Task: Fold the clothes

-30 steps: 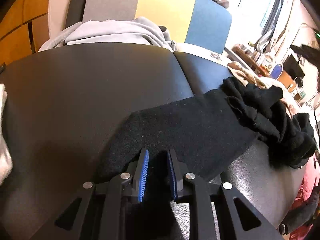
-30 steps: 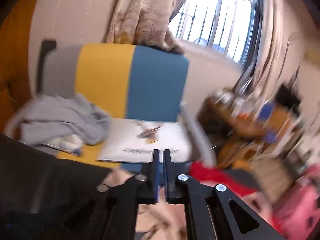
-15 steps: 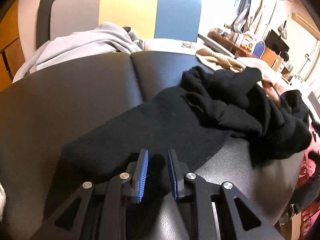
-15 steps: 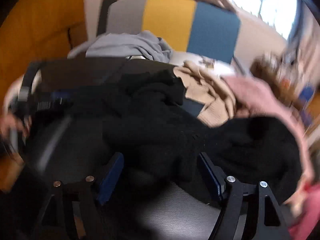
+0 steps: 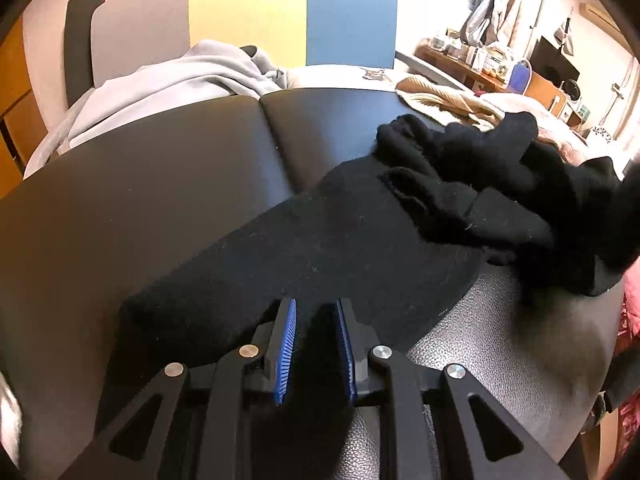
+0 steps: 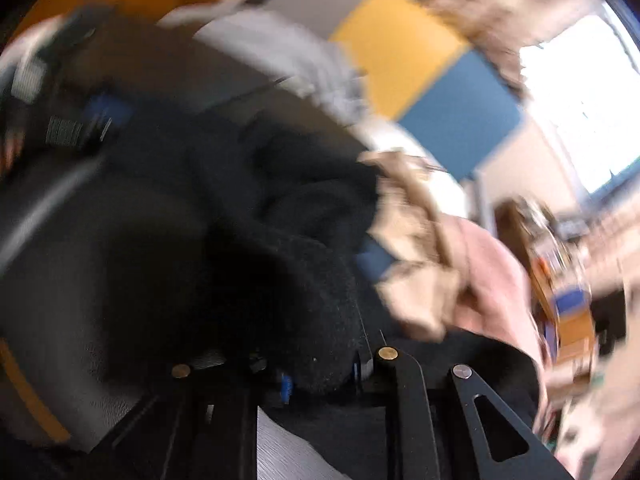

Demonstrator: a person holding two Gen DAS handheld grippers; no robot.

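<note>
Half a second ago the right gripper (image 6: 320, 376) had its jaws spread wide over the black garment (image 5: 340, 248); now they have closed on a thick fold of it, with only slivers of the blue pads (image 6: 285, 387) showing past the cloth. That view is badly smeared by motion, so how much cloth sits between the jaws is hard to make out.

In the left wrist view the scene has hardly changed. The left gripper (image 5: 314, 344) rests low over the near edge of the garment, jaws apart with a gap between the blue pads (image 5: 286, 348); dark cloth lies under them (whether they touch it cannot be told). The garment lies across the black padded counter (image 5: 140, 208), one part spread flat toward the left gripper, the rest bunched in a heap at the right, where its far end is cut off by the frame edge.

Beyond the heap a beige knit (image 5: 440, 100) and a pink cloth (image 6: 492, 272) lie partly hidden behind the black folds. A grey sweatshirt (image 5: 192, 80) is piled at the counter's far edge, below a grey, yellow and blue backrest (image 5: 248, 4).
</note>
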